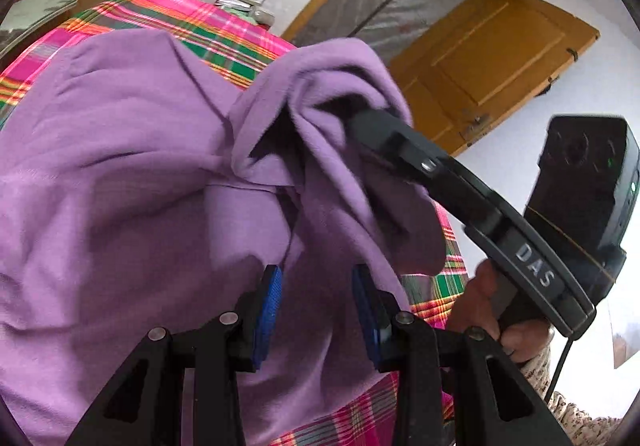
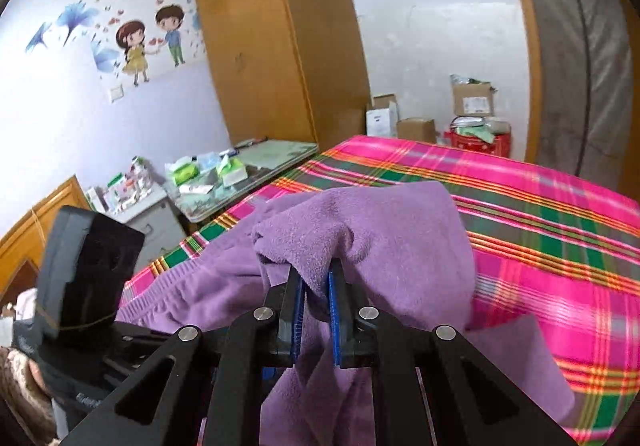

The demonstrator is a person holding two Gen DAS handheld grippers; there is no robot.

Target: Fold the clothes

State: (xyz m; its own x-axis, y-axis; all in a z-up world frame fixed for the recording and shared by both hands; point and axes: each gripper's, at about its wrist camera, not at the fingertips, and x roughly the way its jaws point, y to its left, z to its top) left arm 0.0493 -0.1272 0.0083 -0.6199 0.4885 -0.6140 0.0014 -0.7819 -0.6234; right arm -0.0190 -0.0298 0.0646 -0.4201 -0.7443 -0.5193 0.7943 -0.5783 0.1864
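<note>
A purple fleece garment [image 1: 120, 165] lies crumpled on a pink, green and orange plaid bedspread [image 1: 192, 17]. My left gripper [image 1: 316, 272] hovers low over it, blue pads apart, with cloth showing in the gap but not pinched. In the right wrist view my right gripper [image 2: 317, 268] is shut on a bunched fold of the garment [image 2: 400, 246], lifted off the bedspread [image 2: 540, 226]. The left wrist view shows the right gripper's black body [image 1: 440, 173] with its tips buried in that raised fold. A hand [image 1: 492, 306] holds its handle.
A low table with tissue packs [image 2: 224, 173] stands left of the bed. Cardboard boxes [image 2: 472, 97] and a red basket [image 2: 480, 141] sit beyond the far edge. A wooden wardrobe [image 2: 272, 45] and a wooden door [image 1: 492, 57] stand behind.
</note>
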